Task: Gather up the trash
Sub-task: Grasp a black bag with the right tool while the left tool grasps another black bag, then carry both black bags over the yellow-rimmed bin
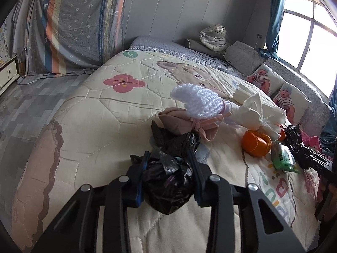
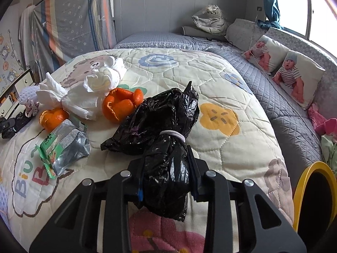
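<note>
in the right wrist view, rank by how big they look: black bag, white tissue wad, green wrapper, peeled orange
1. black bag, nearest the camera, so inflated
2. white tissue wad
3. green wrapper
4. peeled orange

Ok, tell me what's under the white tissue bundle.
The white tissue bundle lies over orange peel and the quilt. A second peel piece sits at its near edge. Anything else under the bundle is covered.

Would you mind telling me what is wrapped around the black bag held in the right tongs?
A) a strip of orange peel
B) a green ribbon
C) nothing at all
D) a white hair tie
D: in the right wrist view a white hair tie cinches the black bag just beyond the right tongs, which are closed on it.
</note>
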Available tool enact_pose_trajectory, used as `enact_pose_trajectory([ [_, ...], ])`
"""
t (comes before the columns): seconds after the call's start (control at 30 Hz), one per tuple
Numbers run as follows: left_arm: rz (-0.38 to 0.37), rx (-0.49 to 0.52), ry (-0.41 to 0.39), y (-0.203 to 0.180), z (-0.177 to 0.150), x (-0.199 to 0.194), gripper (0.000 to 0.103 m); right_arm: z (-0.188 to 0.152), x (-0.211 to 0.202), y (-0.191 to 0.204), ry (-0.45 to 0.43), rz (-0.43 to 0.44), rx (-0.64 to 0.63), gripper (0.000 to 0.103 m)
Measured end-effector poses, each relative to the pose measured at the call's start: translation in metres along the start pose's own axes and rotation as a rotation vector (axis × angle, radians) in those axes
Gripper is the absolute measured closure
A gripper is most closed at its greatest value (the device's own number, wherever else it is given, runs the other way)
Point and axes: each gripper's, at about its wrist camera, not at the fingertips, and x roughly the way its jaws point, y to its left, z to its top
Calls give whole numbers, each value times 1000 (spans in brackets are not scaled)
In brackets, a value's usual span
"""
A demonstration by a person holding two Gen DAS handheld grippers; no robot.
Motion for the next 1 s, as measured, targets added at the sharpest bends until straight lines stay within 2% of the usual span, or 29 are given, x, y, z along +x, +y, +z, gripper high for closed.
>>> enact_pose_trajectory([
  [0.27,-5,-25,-62,-1,6,-32,72,5,-39,-7,-113,-38,9,76],
  [0.53,8,-26,-133,-9,17,-66,72,-1,-62,-23,-131,-32,48,76],
  [0.83,-18,12,-172,-46,29,-88,72,-5,-92,-41,-173,-18,80,76],
  [1.0,-55,54,-178,-86,36,-92,72,-11,-107,-55,-186,-11,110,76],
])
